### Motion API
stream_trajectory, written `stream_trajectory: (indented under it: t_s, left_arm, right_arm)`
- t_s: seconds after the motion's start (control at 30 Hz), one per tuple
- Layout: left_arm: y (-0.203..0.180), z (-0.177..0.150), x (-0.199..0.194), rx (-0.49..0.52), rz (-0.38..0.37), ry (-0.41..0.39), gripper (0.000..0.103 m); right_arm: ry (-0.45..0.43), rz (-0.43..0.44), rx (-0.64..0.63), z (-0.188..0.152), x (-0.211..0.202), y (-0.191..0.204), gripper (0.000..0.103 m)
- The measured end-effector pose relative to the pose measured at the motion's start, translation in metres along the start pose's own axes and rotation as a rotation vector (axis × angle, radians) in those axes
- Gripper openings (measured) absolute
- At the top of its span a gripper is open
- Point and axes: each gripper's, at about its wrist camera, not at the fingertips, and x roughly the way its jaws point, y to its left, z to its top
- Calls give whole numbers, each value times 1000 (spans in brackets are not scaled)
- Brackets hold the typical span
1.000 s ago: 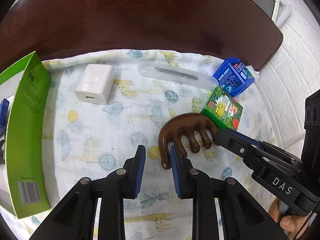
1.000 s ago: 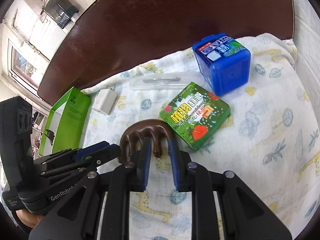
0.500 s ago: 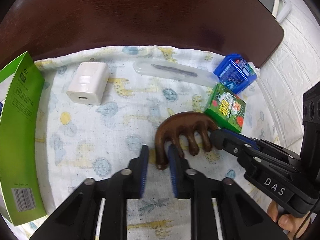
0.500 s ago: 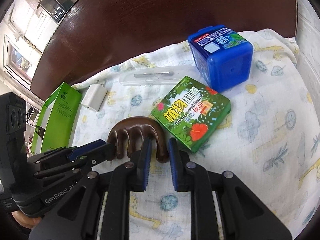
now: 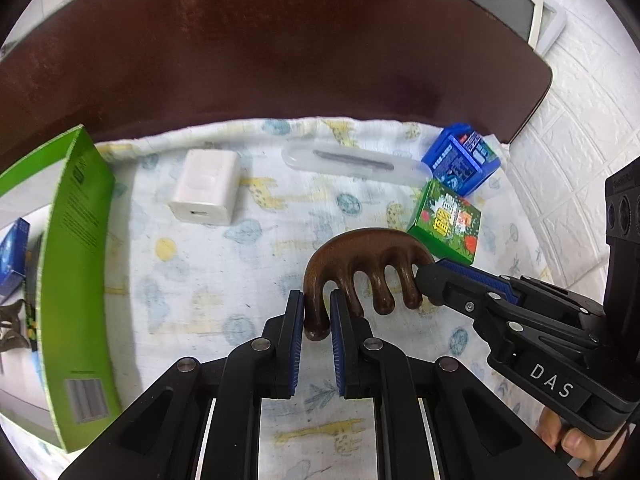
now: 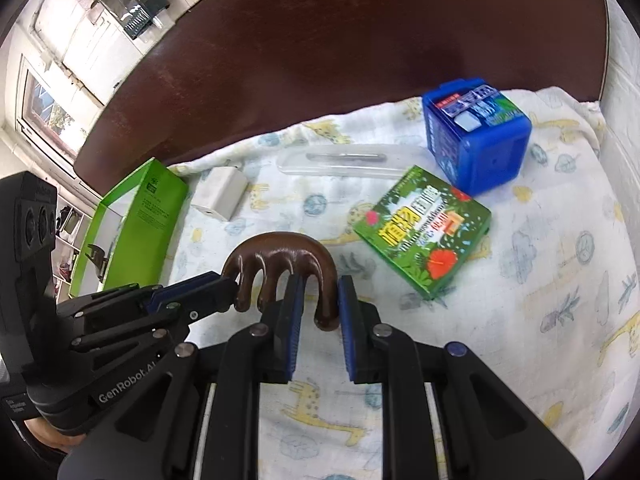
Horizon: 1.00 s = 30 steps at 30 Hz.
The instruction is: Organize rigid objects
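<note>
Left wrist: comb [image 5: 362, 258] end prongs pinched between both grippers' jaws

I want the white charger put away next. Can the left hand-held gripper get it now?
Probably not yet: the left hand-held gripper is shut on the brown comb. The cloth toward the white charger looks free.

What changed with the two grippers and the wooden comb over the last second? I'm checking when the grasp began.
Both grippers closed in: the left gripper now pinches the end tooth of the wooden comb, which a second ago lay beside its right finger. The right gripper narrowed around the tooth at the opposite end. The comb hardly shifted. The white charger, green packet and blue box stayed put.
</note>
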Motion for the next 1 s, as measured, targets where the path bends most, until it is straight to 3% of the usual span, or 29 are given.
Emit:
stream_trajectory:
  t_s: [0.27,0.5,0.57,0.63,0.67,0.7,0.73,0.83,1.0]
  left_arm:
    - [18,4,-36,0,22,-79,12]
    - [66,1,-82,-26,80,-156,12]
    - [83,0,-94,-41,96,-172,11]
    - [98,-1,-105,-57,23,-168,9]
    - [103,-2,-109,-71,13,-163,5]
    - [110,-3,-116,-76,52,-183,5]
    - [114,-2,-120,-73,74,-206,5]
    - [143,-4,-121,-141,83,-195,5]
    - [139,-12,-109,-100,27,-178,5]
  right_arm:
    - [-50,44,-55,10,-14,42,20]
    - [-88,138,-134,20,-17,99,20]
    - [-91,186,-160,23,-14,122,20]
    - [-35,327,-176,25,-2,148,17]
    - [-21,351,-194,25,4,164,9]
    - [-30,318,-230,24,9,179,4]
    - [-46,288,-255,23,13,189,5]
    - [15,319,-228,21,32,196,5]
    - [-6,127,-208,29,33,168,5]
